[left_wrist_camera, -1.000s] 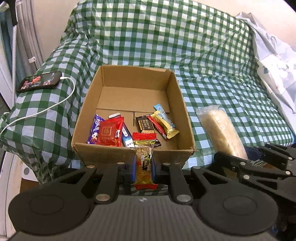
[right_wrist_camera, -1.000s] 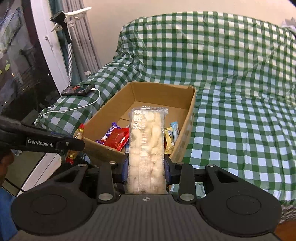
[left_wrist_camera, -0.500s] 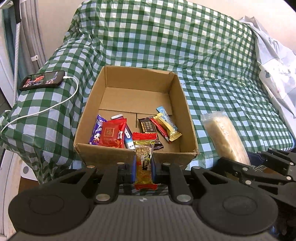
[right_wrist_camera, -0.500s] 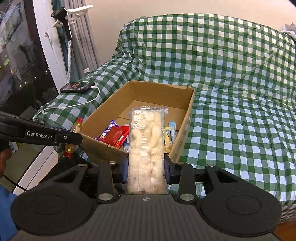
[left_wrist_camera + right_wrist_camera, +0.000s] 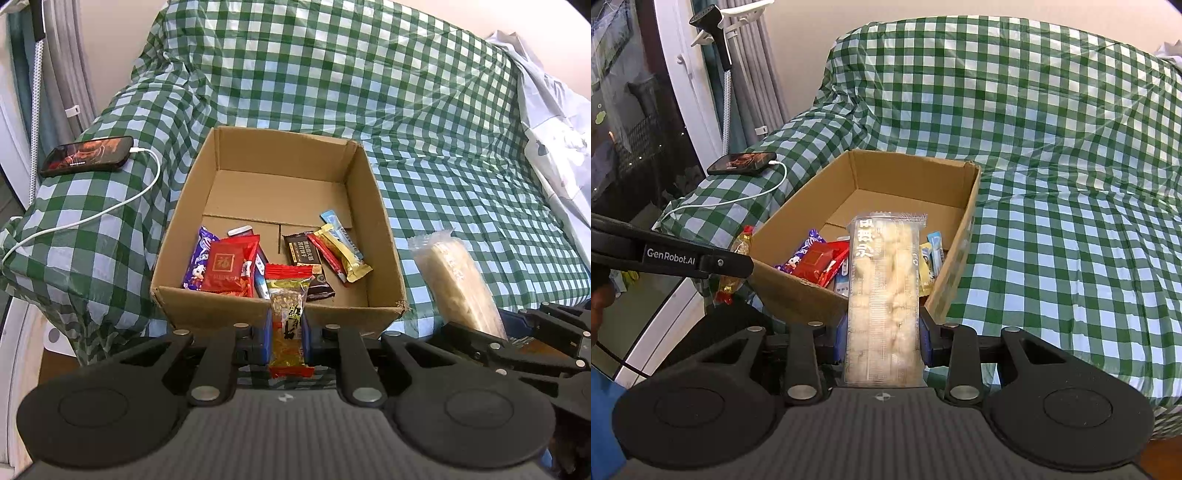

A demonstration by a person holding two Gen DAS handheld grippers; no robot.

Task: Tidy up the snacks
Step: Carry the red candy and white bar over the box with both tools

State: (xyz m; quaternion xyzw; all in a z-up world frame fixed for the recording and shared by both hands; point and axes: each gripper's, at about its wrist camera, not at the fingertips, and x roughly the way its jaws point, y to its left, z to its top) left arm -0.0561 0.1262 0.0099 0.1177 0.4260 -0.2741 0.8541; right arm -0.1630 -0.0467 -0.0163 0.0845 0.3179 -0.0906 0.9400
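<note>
The left gripper (image 5: 287,334) is clamped on a small gold peanut candy (image 5: 287,321) with red ends, upright between its pads. Just ahead of it sits the open cardboard box (image 5: 380,236), with several wrapped snacks (image 5: 225,267) lying inside. The right gripper (image 5: 882,338) pinches a long clear pack of pale puffed snack (image 5: 884,291), held over the box's near right corner.
</note>
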